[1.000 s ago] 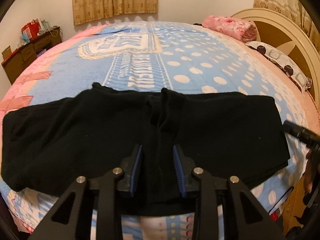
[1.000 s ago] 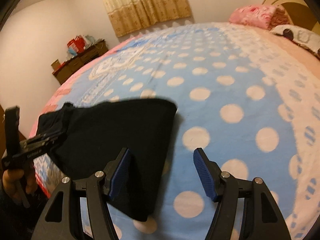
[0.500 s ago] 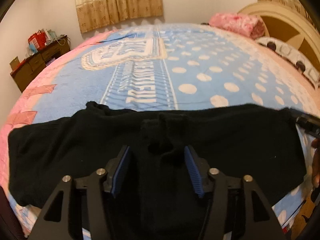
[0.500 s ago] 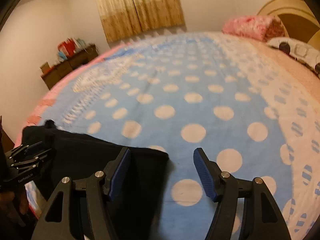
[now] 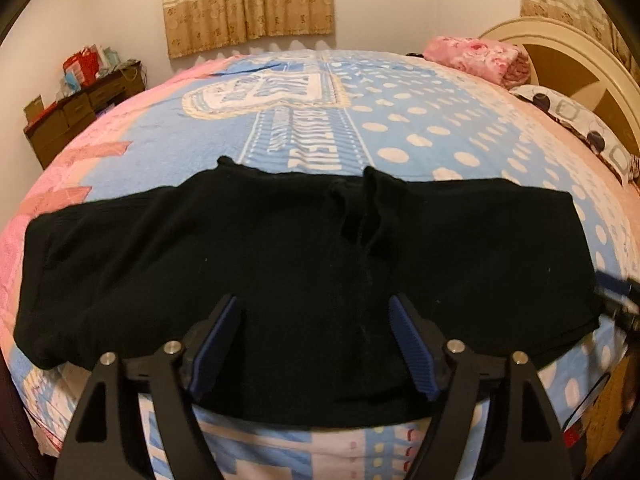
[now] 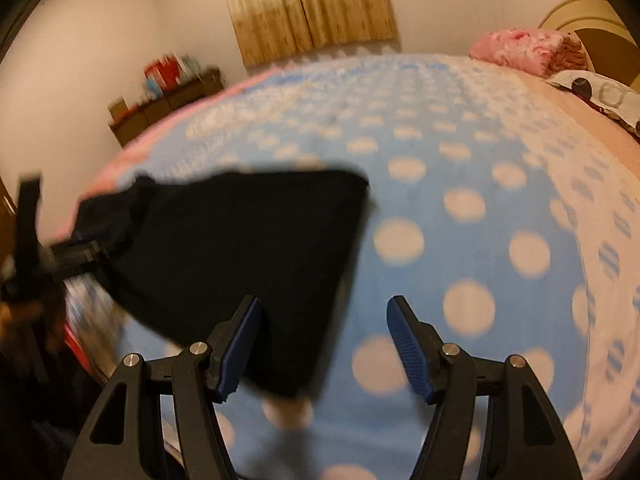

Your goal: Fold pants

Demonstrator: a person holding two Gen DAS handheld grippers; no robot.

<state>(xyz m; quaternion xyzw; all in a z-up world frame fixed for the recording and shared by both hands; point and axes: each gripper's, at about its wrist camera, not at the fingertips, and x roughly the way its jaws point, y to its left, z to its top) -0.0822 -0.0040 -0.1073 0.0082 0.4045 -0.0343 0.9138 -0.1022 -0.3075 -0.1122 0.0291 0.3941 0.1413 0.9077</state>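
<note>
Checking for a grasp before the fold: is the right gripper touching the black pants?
Cannot tell. In the right wrist view the open right gripper overlaps the pants end, but blur hides any contact or gap.

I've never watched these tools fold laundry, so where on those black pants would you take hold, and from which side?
Probably at the right-hand end of the black pants, near the corner. The cloth lies flat across the polka-dot blanket, and that edge is straight and free. The open right hand-held gripper is already beside it, so come in low from the right and pinch the edge.
</note>
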